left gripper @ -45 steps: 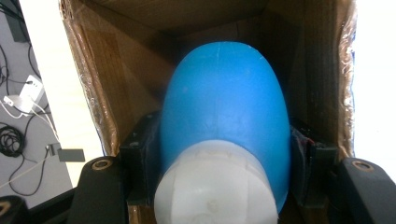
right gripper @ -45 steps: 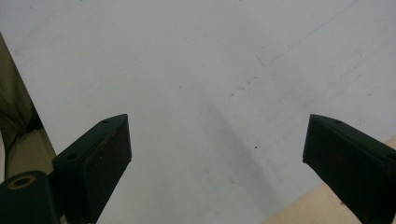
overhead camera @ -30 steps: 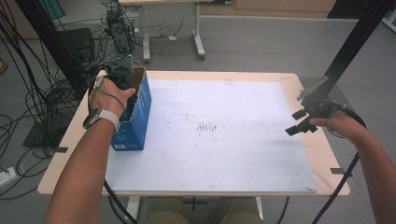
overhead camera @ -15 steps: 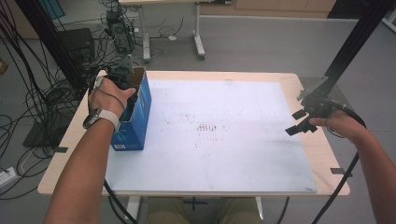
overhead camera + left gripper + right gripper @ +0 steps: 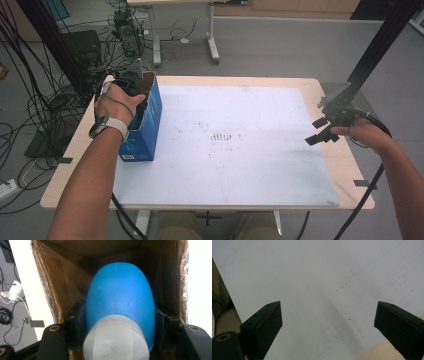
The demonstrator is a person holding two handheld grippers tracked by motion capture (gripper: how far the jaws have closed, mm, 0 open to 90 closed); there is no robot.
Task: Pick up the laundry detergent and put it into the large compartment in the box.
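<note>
Item count: one blue cardboard box, open at the top, standing on one white mat that covers one wooden table. One blue-and-white rounded object sits inside the box opening, seen in the left gripper view. Two handheld grippers are present: one left gripper and one right gripper, each with two black jaws.

A white sheet covers most of the wooden desk and carries small dark marks near its middle. Behind the desk, on the grey floor, many black cables lie tangled at the left — and the legs of another desk stand farther back.
</note>
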